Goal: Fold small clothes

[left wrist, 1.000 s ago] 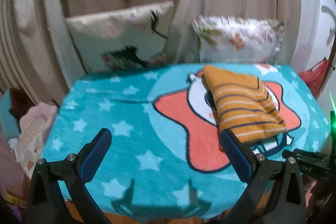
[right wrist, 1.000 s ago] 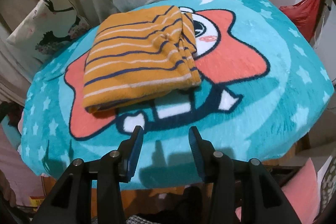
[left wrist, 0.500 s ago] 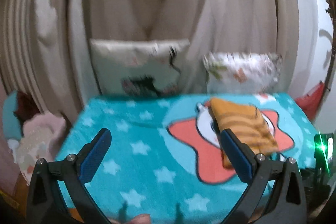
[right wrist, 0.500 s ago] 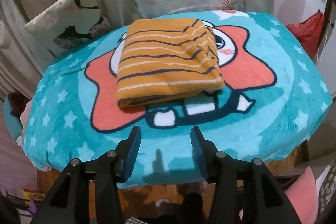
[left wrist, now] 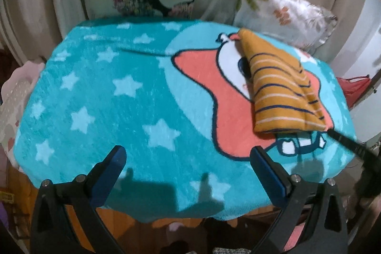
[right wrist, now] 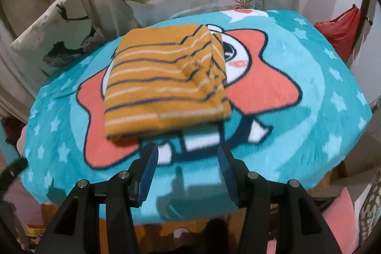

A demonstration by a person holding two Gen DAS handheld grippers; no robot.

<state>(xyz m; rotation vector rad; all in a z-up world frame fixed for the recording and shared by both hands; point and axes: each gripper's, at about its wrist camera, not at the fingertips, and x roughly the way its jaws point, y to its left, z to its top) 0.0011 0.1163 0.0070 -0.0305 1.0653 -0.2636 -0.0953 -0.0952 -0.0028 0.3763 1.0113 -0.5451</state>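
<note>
Left wrist camera looked steeply down past its wide-set jaws at the near edge of the teal star blanket [left wrist: 100,97], folded striped garment [left wrist: 281,92] beyond the right jaw. Right wrist camera looked down closer, garment [right wrist: 164,87] just ahead of its jaws. Both views shared blanket [right wrist: 321,111], garment and pillows.

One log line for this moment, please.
shirt: folded, on blanket | left tool: open, empty | right tool: open, empty, near shirt's front edge
</note>
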